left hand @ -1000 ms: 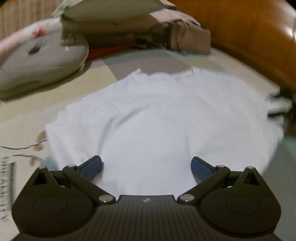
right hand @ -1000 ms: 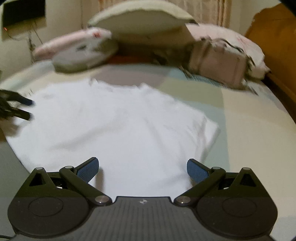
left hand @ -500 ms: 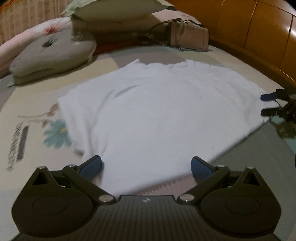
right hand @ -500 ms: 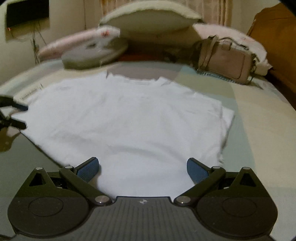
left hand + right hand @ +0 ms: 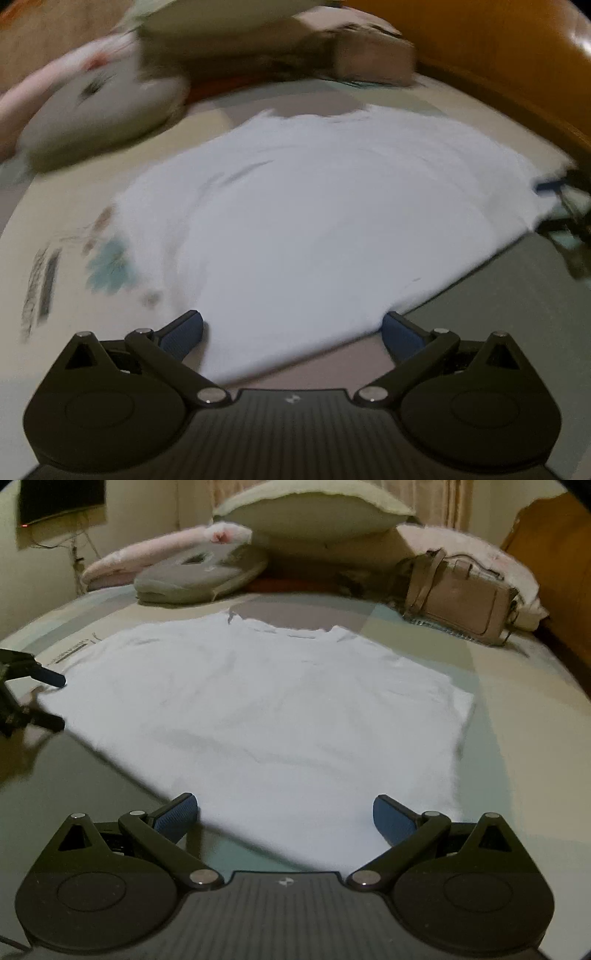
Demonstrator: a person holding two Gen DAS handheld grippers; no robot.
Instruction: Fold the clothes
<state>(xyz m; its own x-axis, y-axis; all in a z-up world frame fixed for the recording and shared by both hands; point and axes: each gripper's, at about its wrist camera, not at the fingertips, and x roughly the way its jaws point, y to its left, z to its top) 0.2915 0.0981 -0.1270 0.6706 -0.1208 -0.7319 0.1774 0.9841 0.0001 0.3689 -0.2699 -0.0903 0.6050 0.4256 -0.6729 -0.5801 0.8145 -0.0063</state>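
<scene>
Right wrist view: one white cloth shirt [image 5: 266, 709] is laid flat on the bed [image 5: 517, 709], with one tan handbag [image 5: 458, 598] and one round grey cushion [image 5: 199, 574] beyond. The right gripper [image 5: 284, 812] and left gripper [image 5: 291, 330] are held wide open, empty, at the hem. The left view is blurred.

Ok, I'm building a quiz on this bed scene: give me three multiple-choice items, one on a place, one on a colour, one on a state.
1. Where is the handbag?
A. Beyond the shirt, by the pillows
B. On the shirt
C. Between the fingers

2. What colour is the shirt?
A. Red
B. White
C. Black

3. How is the right hand-held gripper?
A. Shut on the shirt
B. Shut on the handbag
C. Open, holding nothing

Answers: 1 A, it sits past the collar at the bed's head. 2 B, the cloth is plain white. 3 C, its blue pads stand wide apart over the hem.
</scene>
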